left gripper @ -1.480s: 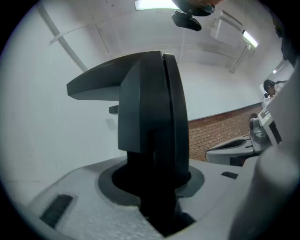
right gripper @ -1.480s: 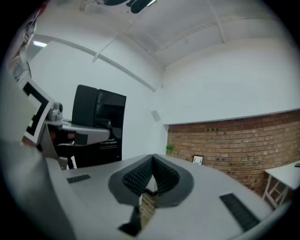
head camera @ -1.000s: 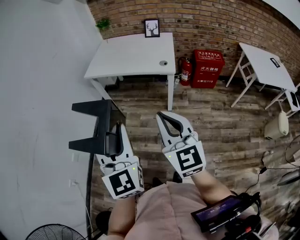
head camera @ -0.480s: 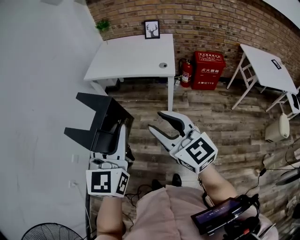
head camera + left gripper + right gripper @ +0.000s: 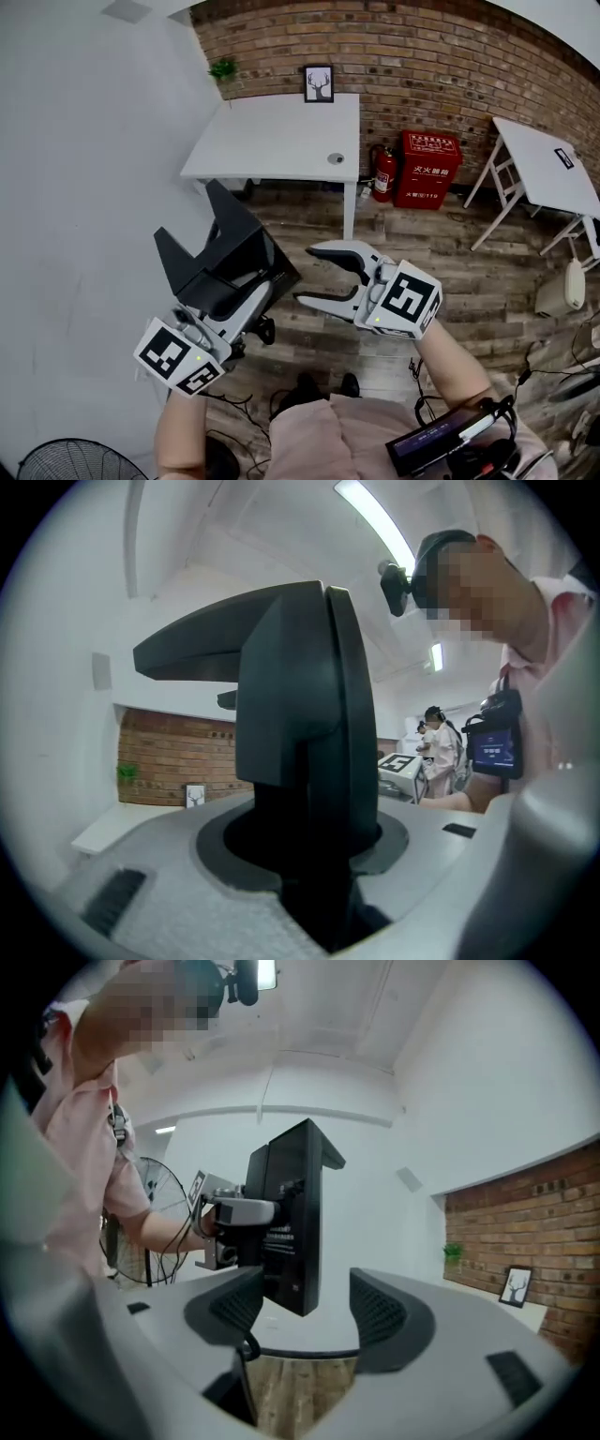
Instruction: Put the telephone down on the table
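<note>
The black telephone (image 5: 225, 248), an angular desk set, hangs in the air over the wooden floor, tilted. My left gripper (image 5: 242, 298) is shut on its lower part. In the left gripper view the telephone (image 5: 300, 714) fills the middle, clamped between the jaws of my left gripper (image 5: 314, 874). My right gripper (image 5: 309, 275) points left toward the telephone, and its jaws are opening with nothing between them. In the right gripper view the telephone (image 5: 291, 1213) stands a short way beyond the right gripper (image 5: 305, 1307), with the left gripper (image 5: 244, 1211) holding it from the left. The white table (image 5: 272, 131) stands farther off by the brick wall.
A small round object (image 5: 335, 158) lies on the table, with a picture frame (image 5: 319, 82) and a plant (image 5: 223, 67) behind it. A fire extinguisher (image 5: 382, 173) and red box (image 5: 429, 169) stand at the wall. A second white table (image 5: 544, 164) is at right, a fan (image 5: 75, 461) at bottom left.
My left gripper swung the telephone up and rightward, tilting it. My right gripper turned to point left and its jaws went from shut to wide apart.
</note>
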A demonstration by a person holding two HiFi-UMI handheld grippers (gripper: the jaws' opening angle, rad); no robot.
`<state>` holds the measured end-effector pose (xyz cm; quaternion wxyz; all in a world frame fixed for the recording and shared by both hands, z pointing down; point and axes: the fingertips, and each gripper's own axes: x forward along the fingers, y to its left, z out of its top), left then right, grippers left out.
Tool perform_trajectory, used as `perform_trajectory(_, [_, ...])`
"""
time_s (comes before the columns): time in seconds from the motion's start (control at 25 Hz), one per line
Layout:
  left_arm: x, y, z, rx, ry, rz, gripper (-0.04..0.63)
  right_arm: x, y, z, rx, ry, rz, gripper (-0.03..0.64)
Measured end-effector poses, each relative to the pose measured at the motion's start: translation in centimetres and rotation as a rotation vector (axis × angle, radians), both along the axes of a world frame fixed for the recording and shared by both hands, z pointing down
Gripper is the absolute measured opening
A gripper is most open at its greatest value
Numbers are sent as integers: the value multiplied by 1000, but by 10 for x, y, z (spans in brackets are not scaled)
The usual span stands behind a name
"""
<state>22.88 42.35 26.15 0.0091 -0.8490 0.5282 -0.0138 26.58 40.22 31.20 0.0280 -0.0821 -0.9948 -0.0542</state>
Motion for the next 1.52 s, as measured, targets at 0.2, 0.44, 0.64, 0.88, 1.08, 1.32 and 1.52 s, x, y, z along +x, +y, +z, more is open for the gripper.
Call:
perform_trajectory(0.2, [10, -5, 6, -36, -15, 168, 161, -17, -3, 1, -43, 16, -119, 299])
perform_trajectory(0.44, [-3, -15, 15, -55, 13, 301, 161, -49, 4, 14, -93, 53, -267, 295])
perform_trajectory(0.64, [-33, -34, 27, -81, -11, 362, 161, -82, 1, 24, -129, 57, -325, 186])
perform_trajectory(0.88, [-80, -65, 40, -103, -45, 419, 161, -132, -27, 34, -168, 70, -310, 175])
perform_trajectory(1.08, [-111, -91, 39, -108, -50, 467, 161, -164, -53, 32, -168, 75, -267, 172])
perform_trajectory(1.32, [-138, -114, 29, -93, -66, 531, 161, -192, -80, 25, -132, 74, -209, 172])
perform_trajectory(1.52, [-156, -132, 27, -89, -68, 578, 161, -210, -100, 25, -110, 68, -158, 172])
